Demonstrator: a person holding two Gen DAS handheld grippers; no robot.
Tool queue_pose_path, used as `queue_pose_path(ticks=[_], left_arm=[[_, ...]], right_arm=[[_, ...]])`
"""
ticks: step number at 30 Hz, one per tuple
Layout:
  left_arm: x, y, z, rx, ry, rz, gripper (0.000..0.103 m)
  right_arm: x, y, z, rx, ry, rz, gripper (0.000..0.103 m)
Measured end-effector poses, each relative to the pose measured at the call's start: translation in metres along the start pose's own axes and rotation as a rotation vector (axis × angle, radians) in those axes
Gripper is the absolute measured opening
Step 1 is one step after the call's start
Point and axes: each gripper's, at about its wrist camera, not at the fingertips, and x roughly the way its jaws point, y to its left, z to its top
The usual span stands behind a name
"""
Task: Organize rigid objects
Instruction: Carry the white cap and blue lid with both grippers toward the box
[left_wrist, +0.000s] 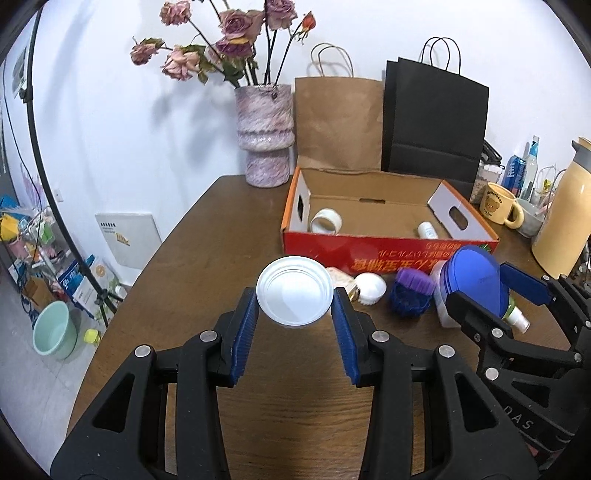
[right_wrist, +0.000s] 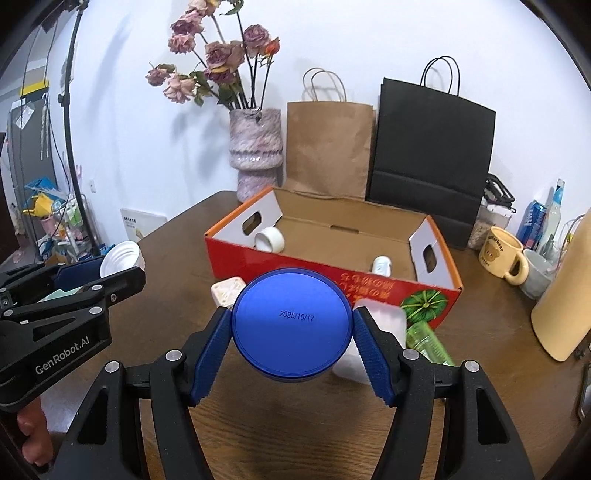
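I am holding a white cup (left_wrist: 294, 290) clamped across its rim in the left gripper (left_wrist: 295, 306) and a blue-lidded jar (right_wrist: 291, 325) clamped in the right gripper (right_wrist: 291, 332), both lifted above the table (left_wrist: 207, 236) just short of the red cardboard box (left_wrist: 369, 254). I am judging that each should clear the near wall, then go down onto bare floor between the tape roll (left_wrist: 325, 220) and small white bottle (left_wrist: 427, 230) before I let go.

Brown wooden table (left_wrist: 229, 229) carries a red box (left_wrist: 388, 254), vase (left_wrist: 264, 133), mug (left_wrist: 500, 208).
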Motion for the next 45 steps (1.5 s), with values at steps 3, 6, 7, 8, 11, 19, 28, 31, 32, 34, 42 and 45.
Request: queue_pose_path(ticks=[3,6,7,8,11,19,28,31,32,34,42,45], left_arm=[[0.000,-0.006,0.007,0.004,-0.013,-0.004,0.037],[0.002,-0.010,0.013,0.003,-0.019,-0.011,0.037],[0.003,-0.012,0.016,0.002,-0.021,-0.012,0.037],[0.004,-0.013,0.018,0.002,-0.024,-0.015,0.037],[0.005,-0.018,0.025,0.003,-0.035,-0.021,0.037],[0.016,-0.028,0.039,-0.005,-0.044,-0.041,0.037],[0.037,-0.037,0.053,-0.029,-0.044,-0.044,0.037],[0.043,-0.037,0.059,-0.044,-0.045,-0.045,0.037],[0.045,-0.037,0.060,-0.047,-0.045,-0.045,0.037],[0.049,-0.038,0.064,-0.050,-0.045,-0.045,0.037],[0.068,-0.043,0.077,-0.064,-0.044,-0.045,0.037],[0.079,-0.044,0.082,-0.066,-0.037,-0.042,0.037]], right_arm=[[-0.001,-0.005,0.004,0.001,-0.011,-0.009,0.071],[-0.001,-0.010,0.009,0.003,-0.022,-0.018,0.071],[-0.001,-0.012,0.010,0.005,-0.025,-0.021,0.071],[-0.001,-0.014,0.012,0.006,-0.027,-0.023,0.071],[0.001,-0.019,0.016,0.012,-0.031,-0.029,0.071],[0.009,-0.037,0.028,0.032,-0.041,-0.051,0.071],[0.024,-0.053,0.041,0.042,-0.052,-0.070,0.071],[0.031,-0.056,0.045,0.043,-0.050,-0.075,0.071],[0.034,-0.057,0.046,0.044,-0.048,-0.076,0.071],[0.039,-0.059,0.048,0.043,-0.044,-0.077,0.071],[0.063,-0.067,0.056,0.040,-0.025,-0.078,0.071],[0.073,-0.070,0.060,0.044,-0.014,-0.079,0.071]])
